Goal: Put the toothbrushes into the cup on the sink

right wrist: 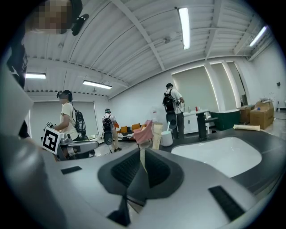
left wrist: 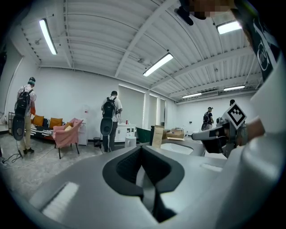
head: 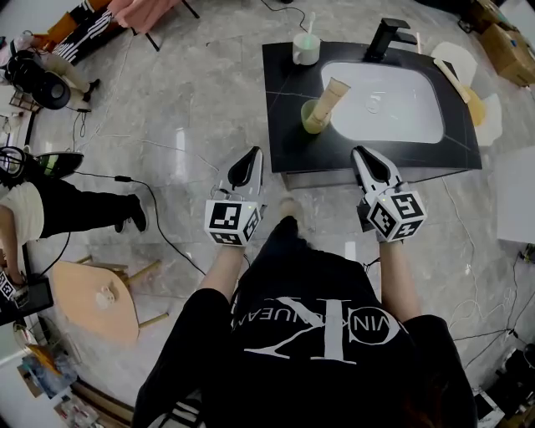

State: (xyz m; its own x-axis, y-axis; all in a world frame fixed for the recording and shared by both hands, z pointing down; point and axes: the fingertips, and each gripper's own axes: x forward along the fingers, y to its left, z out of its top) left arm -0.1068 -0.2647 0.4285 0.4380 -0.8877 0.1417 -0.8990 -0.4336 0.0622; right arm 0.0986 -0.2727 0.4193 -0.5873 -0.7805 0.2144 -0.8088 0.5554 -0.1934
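So, white cup [head: 306, 50] sits at the 11 o'clock corner of the black tabletop [head: 288, 146], with one toothbrush [head: 310, 22] already upright in it. A pale flat stick [head: 451, 79] at 2 o'clock of the basin [head: 393, 109] may be another brush, can't confirm. Green cup [head: 313, 119] with a beige tube [head: 334, 90] is at the basin's 9 o'clock.

Left gripper [head: 252, 155] and right gripper [head: 360, 154] both hover just short of the tabletop's near edge, fingers pressed together, nothing in either. I read this as between picks. Next I'd part the right fingers, reach toward 1 o'clock for that stick, then carry it over the basin.

Faucet [head: 386, 38] stands close at the cup's 3 o'clock, so come in from above. Floor around me is mostly open, with a cable [head: 159, 221] at 9 o'clock.
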